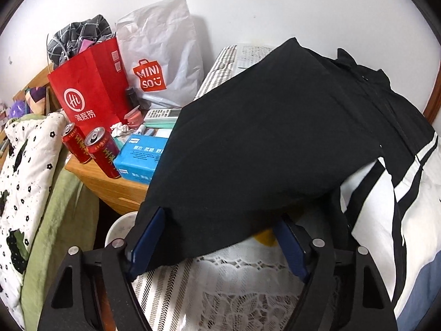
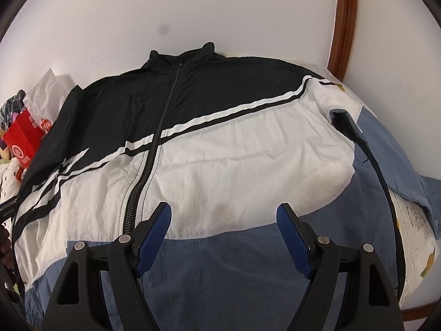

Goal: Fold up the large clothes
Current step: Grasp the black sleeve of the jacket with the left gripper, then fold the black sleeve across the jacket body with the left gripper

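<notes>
The jacket lies spread front-up on the bed, collar toward the wall, its zipper closed from collar toward the hem. It is black across the shoulders, white through the middle with diagonal black-and-white stripes, and blue along the lower part. One black sleeve runs out from the jacket's shoulder toward the bed's edge. The fabric looks thin and creased.

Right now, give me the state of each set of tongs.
Left tongs: open, black sleeve between them, not pinched.
Right tongs: open, empty, above the jacket.
</notes>
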Demonstrator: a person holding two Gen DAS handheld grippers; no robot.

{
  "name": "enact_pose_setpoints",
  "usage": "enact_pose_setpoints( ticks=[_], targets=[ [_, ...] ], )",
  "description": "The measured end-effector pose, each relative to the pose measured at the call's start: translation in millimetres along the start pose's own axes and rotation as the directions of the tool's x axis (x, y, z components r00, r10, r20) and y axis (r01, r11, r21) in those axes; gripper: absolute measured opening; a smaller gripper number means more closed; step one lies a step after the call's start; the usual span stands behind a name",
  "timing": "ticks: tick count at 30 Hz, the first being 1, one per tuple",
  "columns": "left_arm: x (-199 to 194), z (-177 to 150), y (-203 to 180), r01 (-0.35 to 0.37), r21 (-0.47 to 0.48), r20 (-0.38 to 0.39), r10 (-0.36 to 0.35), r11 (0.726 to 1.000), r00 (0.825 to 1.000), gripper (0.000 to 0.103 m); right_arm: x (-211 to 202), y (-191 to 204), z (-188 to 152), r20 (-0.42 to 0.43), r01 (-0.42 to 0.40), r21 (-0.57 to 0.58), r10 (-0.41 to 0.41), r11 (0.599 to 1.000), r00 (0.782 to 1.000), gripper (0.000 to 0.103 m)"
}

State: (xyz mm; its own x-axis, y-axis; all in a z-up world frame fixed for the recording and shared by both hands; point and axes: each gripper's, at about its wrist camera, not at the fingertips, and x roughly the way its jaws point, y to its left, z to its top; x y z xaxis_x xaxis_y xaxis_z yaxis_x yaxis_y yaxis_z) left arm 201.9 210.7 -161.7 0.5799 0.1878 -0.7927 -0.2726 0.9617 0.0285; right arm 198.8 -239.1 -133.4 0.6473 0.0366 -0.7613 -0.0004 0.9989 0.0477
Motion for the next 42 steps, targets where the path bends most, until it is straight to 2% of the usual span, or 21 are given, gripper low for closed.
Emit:
enact_pose_setpoints(
  ticks=[3, 5, 6, 8, 11, 18, 28, 35, 42],
  targets=[
    [-1, 1, 5, -0.008, -0.021, 0.011, 0.009, 1.000, 1.000, 0.058, -3, 4, 3, 0.010, 0.006, -0.018, -0.006, 1.000, 1.000, 0.078],
    [-2, 3, 5, -0.009, -0.025, 0.018, 0.009, 1.000, 1.000, 0.040, -5, 5, 4, 0.014, 0.012, -0.026, -0.012, 1.000, 1.000, 0.078],
    [-3, 4, 4, -0.008, -0.022, 0.017, 0.009, 1.000, 1.000, 0.036, -6, 5, 4, 0.016, 0.012, -0.027, -0.012, 1.000, 1.000, 0.078],
    [-3, 6, 0, -0.009, -0.007, 0.010, 0.010, 1.000, 1.000, 0.020, -8, 3, 4, 0.019, 0.009, -0.025, -0.008, 1.000, 1.000, 0.078],
    [-8, 11, -4, -0.025, -0.002, 0.011, 0.025, 1.000, 1.000, 0.010, -13, 1, 5, 0.028, 0.023, -0.035, -0.022, 0.999, 0.999, 0.078],
    [-38, 32, -4, -0.020, -0.051, 0.064, 0.023, 0.999, 0.998, 0.009, -27, -16, 15, 0.044, 0.040, -0.031, -0.039, 0.999, 0.998, 0.078],
    [-85, 75, -41, 0.061, -0.029, 0.175, -0.055, 0.998, 0.983, 0.009, -44, -33, 30, 0.084, 0.027, -0.040, -0.024, 0.999, 0.996, 0.078],
    [-106, 104, -100, 0.142, 0.047, 0.240, -0.149, 0.989, 0.959, 0.009, -47, -35, 38, 0.102, 0.018, -0.105, -0.007, 0.994, 0.995, 0.078],
    [-99, 118, -184, 0.221, 0.157, 0.213, -0.252, 0.963, 0.944, 0.009, -41, -50, 41, 0.107, 0.017, -0.131, -0.003, 0.991, 0.994, 0.078]
  ],
)
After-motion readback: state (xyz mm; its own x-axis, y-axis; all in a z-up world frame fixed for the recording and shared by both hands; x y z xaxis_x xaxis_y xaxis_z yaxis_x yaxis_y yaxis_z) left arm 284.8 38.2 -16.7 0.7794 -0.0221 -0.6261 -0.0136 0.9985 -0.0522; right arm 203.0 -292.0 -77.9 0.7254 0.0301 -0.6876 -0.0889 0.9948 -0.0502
